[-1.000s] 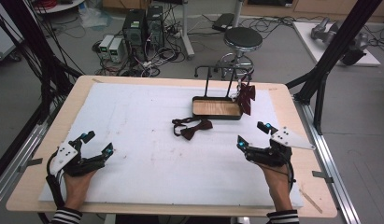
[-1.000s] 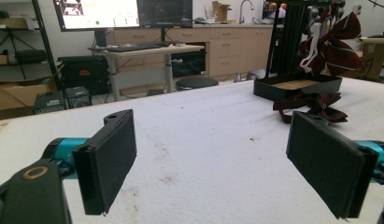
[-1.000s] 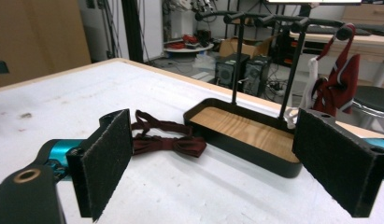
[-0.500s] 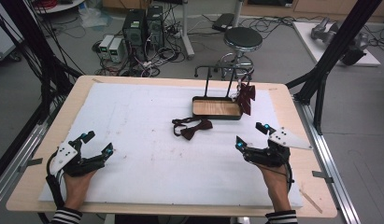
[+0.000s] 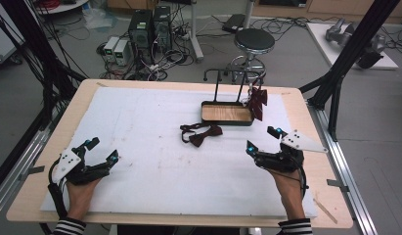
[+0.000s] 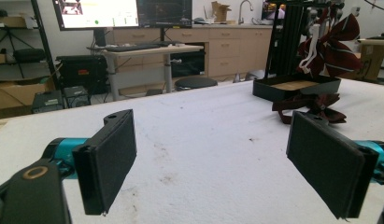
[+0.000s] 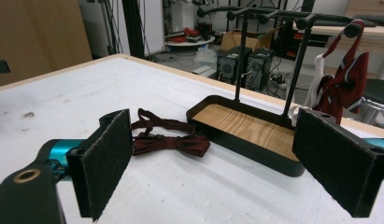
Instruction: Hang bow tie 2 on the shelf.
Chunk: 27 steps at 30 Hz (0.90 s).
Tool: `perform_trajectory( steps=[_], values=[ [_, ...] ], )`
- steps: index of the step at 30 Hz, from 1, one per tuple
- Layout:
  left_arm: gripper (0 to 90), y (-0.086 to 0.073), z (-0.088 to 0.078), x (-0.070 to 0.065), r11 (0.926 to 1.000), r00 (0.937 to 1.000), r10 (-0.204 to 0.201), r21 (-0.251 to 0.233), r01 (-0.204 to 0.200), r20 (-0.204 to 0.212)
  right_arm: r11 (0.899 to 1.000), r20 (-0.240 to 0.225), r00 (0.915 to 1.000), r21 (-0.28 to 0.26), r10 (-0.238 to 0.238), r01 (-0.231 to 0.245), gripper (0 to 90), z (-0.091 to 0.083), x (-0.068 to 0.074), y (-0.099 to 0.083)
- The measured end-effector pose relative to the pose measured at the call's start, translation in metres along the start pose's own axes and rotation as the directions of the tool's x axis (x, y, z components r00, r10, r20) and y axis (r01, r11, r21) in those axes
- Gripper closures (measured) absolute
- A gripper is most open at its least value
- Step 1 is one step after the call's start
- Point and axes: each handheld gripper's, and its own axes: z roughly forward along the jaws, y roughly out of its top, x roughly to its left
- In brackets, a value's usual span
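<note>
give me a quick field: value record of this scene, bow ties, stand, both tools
loose bow tie: flat on the white mat, beside the tray's near left corner
hung bow tie: striped, hanging on the stand's right end
stand: black tray, wooden floor, upright rack
left tool: open, holding nothing
right tool: open, holding nothing, nearer the stand

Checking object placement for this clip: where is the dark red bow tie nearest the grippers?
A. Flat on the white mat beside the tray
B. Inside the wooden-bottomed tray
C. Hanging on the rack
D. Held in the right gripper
A: the bow tie lies flat on the white mat, just outside the tray, untouched by either gripper.
</note>
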Motion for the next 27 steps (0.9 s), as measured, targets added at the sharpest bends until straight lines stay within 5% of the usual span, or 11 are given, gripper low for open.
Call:
perform_trajectory(
  steps=[13,27],
  values=[
    [16.4,0.000,0.000,0.000,1.0000,1.0000,0.005,0.003,-0.005,0.001,0.995,-0.053,0.9970,0.079,-0.056,0.060,11.8,0.019,0.010,0.014],
    [16.4,0.000,0.000,0.000,1.0000,1.0000,-0.001,0.000,0.001,-0.001,0.977,-0.118,0.9859,0.162,-0.119,0.137,11.9,0.052,0.014,0.038]
  ],
)
